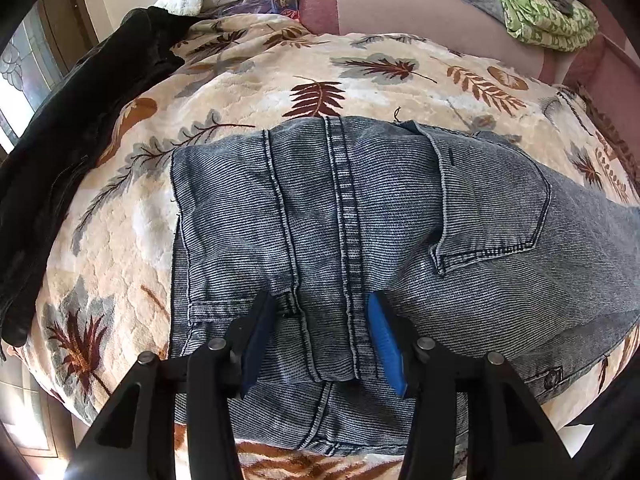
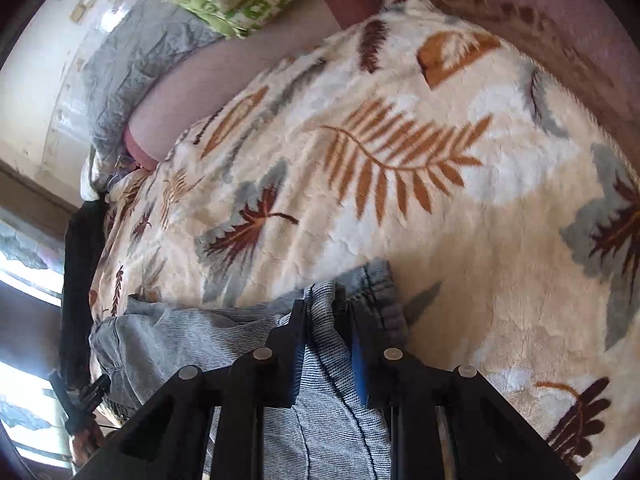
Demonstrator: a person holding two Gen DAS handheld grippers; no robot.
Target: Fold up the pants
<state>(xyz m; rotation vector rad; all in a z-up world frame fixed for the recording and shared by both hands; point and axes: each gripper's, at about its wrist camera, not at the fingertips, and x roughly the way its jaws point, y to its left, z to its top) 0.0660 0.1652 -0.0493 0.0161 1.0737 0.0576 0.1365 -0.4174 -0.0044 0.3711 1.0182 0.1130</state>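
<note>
Risk of hem (image 2: 376,280) slipping from right gripper (image 2: 326,312), clenched on bunched jeans (image 1: 344,216) near blanket (image 1: 248,76); left gripper (image 1: 320,308) spread, gripping nothing.

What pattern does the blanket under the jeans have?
Cream blanket with brown, orange and grey leaves; right wrist view shows it best.

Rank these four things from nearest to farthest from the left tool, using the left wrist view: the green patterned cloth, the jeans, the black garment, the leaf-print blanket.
1. Jeans: under the left tool, between its fingers.
2. Leaf-print blanket: beneath and around the jeans.
3. Black garment: along the blanket's left edge.
4. Green patterned cloth: far top right, beyond the blanket.
</note>
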